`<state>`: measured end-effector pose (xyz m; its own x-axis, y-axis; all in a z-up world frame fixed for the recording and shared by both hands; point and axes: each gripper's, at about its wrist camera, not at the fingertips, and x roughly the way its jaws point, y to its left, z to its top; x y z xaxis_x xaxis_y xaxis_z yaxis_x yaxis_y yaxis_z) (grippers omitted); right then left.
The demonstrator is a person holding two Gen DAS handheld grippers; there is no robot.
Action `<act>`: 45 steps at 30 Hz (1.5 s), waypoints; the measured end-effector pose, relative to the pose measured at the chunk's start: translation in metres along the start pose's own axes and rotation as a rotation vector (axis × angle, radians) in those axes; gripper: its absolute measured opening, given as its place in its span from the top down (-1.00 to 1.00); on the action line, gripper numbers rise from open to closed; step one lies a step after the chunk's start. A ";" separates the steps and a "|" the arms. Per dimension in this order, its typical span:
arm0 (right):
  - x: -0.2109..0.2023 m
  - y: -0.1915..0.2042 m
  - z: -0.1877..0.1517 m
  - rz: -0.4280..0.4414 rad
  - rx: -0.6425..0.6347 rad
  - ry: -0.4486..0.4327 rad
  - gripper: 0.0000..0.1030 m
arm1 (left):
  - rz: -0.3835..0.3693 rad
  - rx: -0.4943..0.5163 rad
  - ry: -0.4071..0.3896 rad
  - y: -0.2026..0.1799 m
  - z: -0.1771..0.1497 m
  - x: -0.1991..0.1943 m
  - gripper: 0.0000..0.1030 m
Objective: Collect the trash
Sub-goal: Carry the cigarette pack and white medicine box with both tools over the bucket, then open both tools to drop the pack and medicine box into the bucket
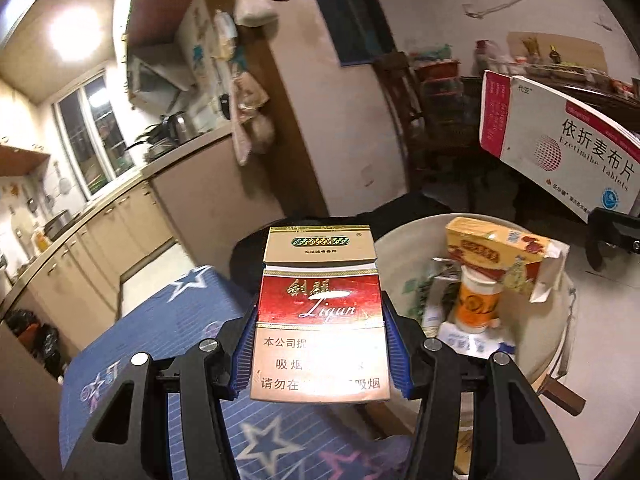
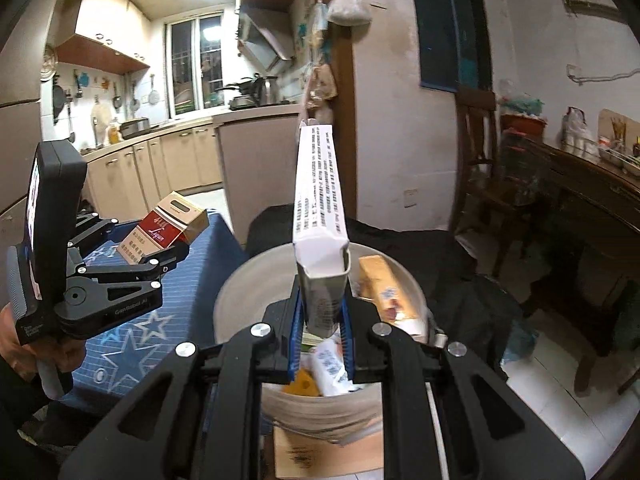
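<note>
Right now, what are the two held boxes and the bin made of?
Cigarette pack: glossy printed cardboard, glare on the red panel, hinged lid. Medicine box: thin matte white paperboard, its open end dented between the right gripper pads. Bin: probably plastic, smooth off-white rim with a dull sheen.

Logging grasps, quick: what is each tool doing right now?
Left tool: shut on the red-and-gold cigarette pack.
Right tool: shut on the white medicine carton.

A lived-in home kitchen: beige cabinets (image 2: 176,160) run under a far window (image 2: 196,64), pots (image 2: 248,88) sit on the counter, utensils (image 2: 76,92) hang left, a cluttered wooden table (image 2: 592,184) stands right.
</note>
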<state>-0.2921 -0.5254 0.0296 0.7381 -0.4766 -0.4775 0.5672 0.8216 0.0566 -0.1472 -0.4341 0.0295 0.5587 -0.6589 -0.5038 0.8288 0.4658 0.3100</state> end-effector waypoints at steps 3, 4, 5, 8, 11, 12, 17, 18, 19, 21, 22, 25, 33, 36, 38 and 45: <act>0.004 -0.012 -0.002 -0.006 0.019 0.014 0.72 | -0.030 0.017 0.003 -0.015 0.009 0.012 -0.10; 0.006 -0.015 -0.002 -0.006 0.024 0.017 0.72 | -0.038 0.019 0.006 -0.017 0.012 0.015 -0.10; 0.008 -0.019 -0.002 -0.007 0.031 0.024 0.72 | -0.048 0.021 0.009 -0.021 0.016 0.019 -0.10; 0.015 -0.025 -0.002 -0.010 0.044 0.040 0.72 | -0.094 0.028 0.016 -0.031 0.024 0.031 -0.10; 0.021 -0.031 -0.001 -0.015 0.054 0.053 0.72 | -0.166 0.018 0.034 -0.035 0.030 0.043 -0.10; 0.022 -0.032 -0.001 -0.015 0.055 0.057 0.72 | -0.187 0.018 0.042 -0.036 0.032 0.048 -0.09; 0.033 -0.037 -0.001 -0.001 0.075 0.086 0.72 | -0.223 0.012 0.060 -0.038 0.039 0.064 -0.09; 0.036 -0.036 0.000 0.004 0.079 0.091 0.72 | -0.236 0.004 0.063 -0.037 0.040 0.066 -0.09; 0.039 -0.035 0.001 0.012 0.082 0.097 0.72 | -0.245 0.000 0.065 -0.037 0.041 0.068 -0.09; 0.046 -0.032 0.000 0.030 0.088 0.113 0.72 | -0.267 -0.007 0.071 -0.036 0.042 0.074 -0.09; 0.049 -0.030 -0.001 0.036 0.088 0.118 0.72 | -0.266 -0.005 0.074 -0.035 0.041 0.075 -0.09; 0.056 -0.024 -0.004 0.051 0.082 0.132 0.72 | -0.266 0.000 0.089 -0.033 0.036 0.083 -0.09; 0.060 -0.023 -0.006 0.052 0.075 0.154 0.72 | -0.250 0.005 0.093 -0.030 0.032 0.089 -0.09; 0.060 -0.021 -0.005 0.057 0.071 0.156 0.72 | -0.243 0.008 0.087 -0.029 0.032 0.088 -0.09; 0.060 -0.020 -0.004 0.061 0.068 0.156 0.72 | -0.242 0.008 0.088 -0.029 0.033 0.088 -0.09; 0.063 -0.018 -0.004 0.072 0.064 0.162 0.72 | -0.241 0.004 0.086 -0.027 0.033 0.088 -0.09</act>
<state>-0.2577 -0.5692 -0.0045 0.7123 -0.3566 -0.6046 0.5407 0.8280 0.1486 -0.1198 -0.5247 0.0035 0.3405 -0.6980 -0.6299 0.9380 0.2988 0.1759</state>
